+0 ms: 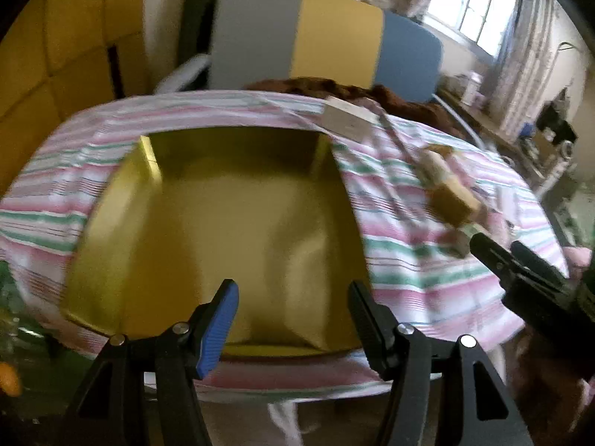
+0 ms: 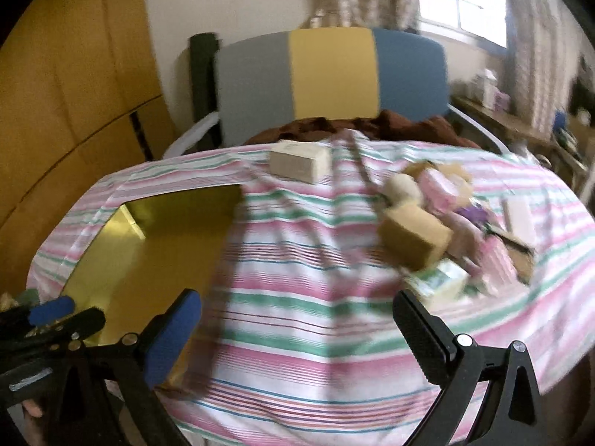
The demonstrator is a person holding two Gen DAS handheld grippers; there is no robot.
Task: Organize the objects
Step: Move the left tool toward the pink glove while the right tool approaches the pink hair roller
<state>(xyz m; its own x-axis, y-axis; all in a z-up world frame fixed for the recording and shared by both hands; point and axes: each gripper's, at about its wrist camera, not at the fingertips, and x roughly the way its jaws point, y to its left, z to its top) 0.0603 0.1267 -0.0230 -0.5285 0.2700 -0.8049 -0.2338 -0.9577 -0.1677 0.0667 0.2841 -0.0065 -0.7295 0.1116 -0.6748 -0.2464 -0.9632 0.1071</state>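
A shallow gold box [image 1: 230, 223] sits open and empty on the left of the striped cloth, its shiny walls standing upright. Off to the right, well apart from it, lies a jumbled heap of small packages [image 2: 457, 223]: a tan block [image 2: 412, 238] at the near left, pink wrapped bars behind it, a green-and-white packet [image 2: 442, 282] at the front. One pale cream box [image 2: 299, 165] lies alone at the far edge, between the two.

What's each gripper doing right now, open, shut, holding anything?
Left gripper: open, nothing between its fingers, above the yellow box.
Right gripper: wide open, empty, over the striped cloth.
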